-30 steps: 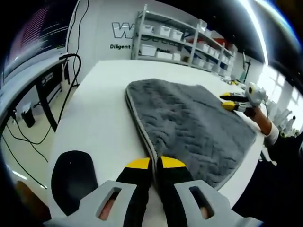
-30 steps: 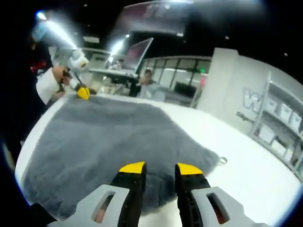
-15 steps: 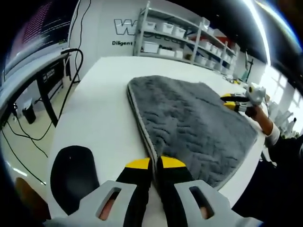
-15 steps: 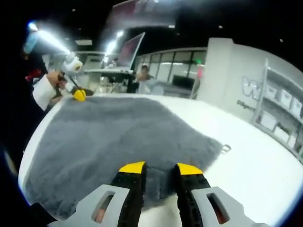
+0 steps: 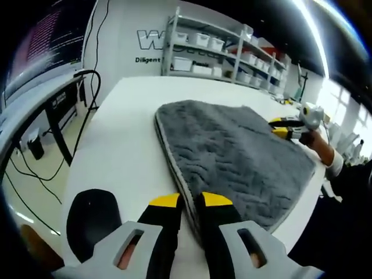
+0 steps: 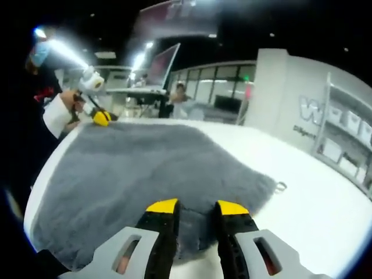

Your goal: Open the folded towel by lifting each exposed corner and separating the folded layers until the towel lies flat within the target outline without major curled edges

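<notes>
My left gripper is clamped on the near edge of the towel, jaws almost together with the pale hem running up between them. My right gripper sits over the towel's opposite end, jaws apart with grey pile showing in the gap; it's not pinching anything that I can see. The towel lies spread on the white bench, mostly flat, one corner by a small metal ring.

Risks as I judge them:
- The left grip is only on the hem, so a quick lift could let it slip out.
- I can't tell if the left jaws hold one layer or two. If both, pulling just drags the whole towel instead of opening it.
- The towel's right side lies close to the bench edge; tugging that way could slide it off.
- The right jaws may close on thick pile and bunch it, leaving a curled edge.
- I can't make out the target outline, so placement is hard to check.

The bench is smooth, white and glossy, so there's little friction. A dark chair is at near left. Shelves with bins are on the far wall, and a desk with cables is at left. Glass partitions and people are in the background, under bright ceiling strips.
</notes>
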Tool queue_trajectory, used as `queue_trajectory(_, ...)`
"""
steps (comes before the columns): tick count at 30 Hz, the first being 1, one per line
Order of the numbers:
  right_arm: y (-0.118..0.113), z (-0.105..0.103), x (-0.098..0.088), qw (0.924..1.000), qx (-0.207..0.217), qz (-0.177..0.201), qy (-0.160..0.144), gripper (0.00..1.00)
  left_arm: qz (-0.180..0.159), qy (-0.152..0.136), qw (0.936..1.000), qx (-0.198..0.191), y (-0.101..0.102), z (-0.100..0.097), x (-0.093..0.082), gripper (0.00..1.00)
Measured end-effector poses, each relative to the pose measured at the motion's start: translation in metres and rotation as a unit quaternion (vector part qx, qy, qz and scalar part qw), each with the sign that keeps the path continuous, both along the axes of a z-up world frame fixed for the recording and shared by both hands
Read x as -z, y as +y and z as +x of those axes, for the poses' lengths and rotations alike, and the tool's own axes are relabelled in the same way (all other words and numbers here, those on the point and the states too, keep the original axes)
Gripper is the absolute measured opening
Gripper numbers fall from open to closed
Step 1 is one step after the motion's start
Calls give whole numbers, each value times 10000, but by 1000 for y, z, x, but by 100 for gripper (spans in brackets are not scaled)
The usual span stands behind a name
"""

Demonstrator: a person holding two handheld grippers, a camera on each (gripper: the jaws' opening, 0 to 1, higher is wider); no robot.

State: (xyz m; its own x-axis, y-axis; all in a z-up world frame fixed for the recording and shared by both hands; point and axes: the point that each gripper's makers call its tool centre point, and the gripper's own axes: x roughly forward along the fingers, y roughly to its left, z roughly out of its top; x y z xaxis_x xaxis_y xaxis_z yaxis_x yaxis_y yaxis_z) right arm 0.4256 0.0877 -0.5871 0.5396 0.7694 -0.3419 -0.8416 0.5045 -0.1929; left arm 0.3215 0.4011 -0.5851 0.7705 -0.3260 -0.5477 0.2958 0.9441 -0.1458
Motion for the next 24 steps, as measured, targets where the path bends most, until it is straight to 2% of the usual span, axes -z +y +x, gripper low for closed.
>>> queue_trajectory(18,0,-4,1,9994,-18,-238,-236,21,150,-234,9996,-56,-4,4,-11,11)
queue_trajectory(24,-1,-5,1,9992,-16,-286,-289,21,169,-473,9985,-228,-3,6,-23,1)
